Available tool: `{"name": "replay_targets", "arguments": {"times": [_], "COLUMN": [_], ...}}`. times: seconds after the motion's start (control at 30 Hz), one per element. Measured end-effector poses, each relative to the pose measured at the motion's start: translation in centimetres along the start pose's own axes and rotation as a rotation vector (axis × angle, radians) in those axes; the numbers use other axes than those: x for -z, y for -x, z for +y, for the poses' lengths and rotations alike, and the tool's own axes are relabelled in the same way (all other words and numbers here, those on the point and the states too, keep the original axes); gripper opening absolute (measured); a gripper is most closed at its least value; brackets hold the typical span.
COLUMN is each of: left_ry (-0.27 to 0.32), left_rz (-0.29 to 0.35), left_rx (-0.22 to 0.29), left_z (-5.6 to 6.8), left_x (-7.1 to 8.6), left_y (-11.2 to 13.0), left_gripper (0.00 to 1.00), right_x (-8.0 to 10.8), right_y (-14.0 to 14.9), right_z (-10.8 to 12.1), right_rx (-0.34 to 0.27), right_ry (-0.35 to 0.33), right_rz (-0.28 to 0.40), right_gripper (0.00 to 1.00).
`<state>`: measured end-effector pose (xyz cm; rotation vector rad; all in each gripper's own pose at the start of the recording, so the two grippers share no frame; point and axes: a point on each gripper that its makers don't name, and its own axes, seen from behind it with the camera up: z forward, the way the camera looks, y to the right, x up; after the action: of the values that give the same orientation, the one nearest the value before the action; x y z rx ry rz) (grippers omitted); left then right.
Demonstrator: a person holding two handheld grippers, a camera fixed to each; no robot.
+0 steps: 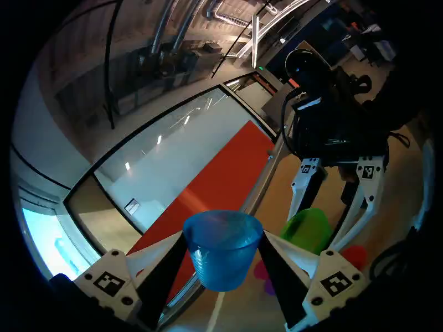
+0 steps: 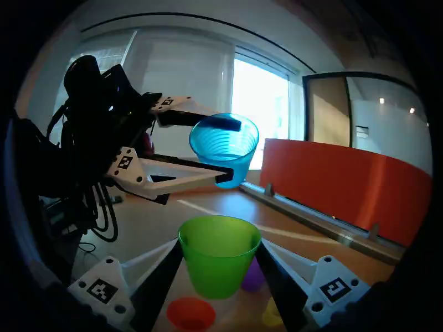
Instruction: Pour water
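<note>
- In the left gripper view, the blue cup [image 1: 222, 252] is seen low in the centre of the frame. It is clamped between the two fingers of the left hand-held gripper [image 1: 222, 239], which press on its sides just under the rim.
- The cup is translucent and ribbed; whether any water is in it cannot be told.
- At the right of the frame the right hand-held gripper [image 1: 311, 226] is seen farther off, with the green cup [image 1: 307, 229] gripped between its white fingers.
- A wooden worktop [image 1: 288, 188] is shown beneath it, and an orange cup [image 1: 354, 255] lies at the lower right, near the green one.
- An orange panel [image 1: 221, 182] runs diagonally behind the blue cup.
- In the right gripper view, the green cup [image 2: 219, 257] is held low in the centre, with both fingers of the right hand-held gripper [image 2: 219, 246] closed on its sides.
- The blue cup [image 2: 224, 141] is seen above it, slightly left of centre, well clear of the worktop [image 2: 160, 221]. It is pinched between the fingers of the left hand-held gripper [image 2: 232, 149], which reaches in from the left.
- The two cups are apart, not touching.
- The orange cup [image 2: 191, 312] and a purple cup [image 2: 253, 276] stand on the worktop at the bottom of the frame, just beside the green cup.
- The orange panel [image 2: 343, 182] is placed at the right, and a bright window [image 2: 260, 105] at the upper centre.
</note>
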<state>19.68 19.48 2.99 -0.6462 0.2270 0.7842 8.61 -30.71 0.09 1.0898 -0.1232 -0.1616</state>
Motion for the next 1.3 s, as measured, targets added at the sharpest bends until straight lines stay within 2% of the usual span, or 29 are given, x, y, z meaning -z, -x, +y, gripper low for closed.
{"name": "replay_targets", "arguments": {"times": [0.7,1.07,1.3], "left_ry": [-0.01,-0.031,-0.036], "left_rz": [0.003,0.009,0.012], "left_rx": [-0.146,-0.223,-0.272], "left_z": [0.0,-0.4,-0.2], "left_x": [-1.4,-1.4,-1.6], "left_y": [-0.1,-0.4,-0.6], "left_gripper": [0.86,0.86,0.86], "right_x": [0.0,-0.2,-0.2], "right_y": [-0.2,-0.3,-0.4], "right_z": [0.1,0.3,0.4], "right_rx": [-0.002,-0.002,-0.001], "right_ry": [-0.002,0.001,0.003], "right_rz": [0.003,0.007,0.01], "right_gripper": [0.91,0.91,0.91]}}
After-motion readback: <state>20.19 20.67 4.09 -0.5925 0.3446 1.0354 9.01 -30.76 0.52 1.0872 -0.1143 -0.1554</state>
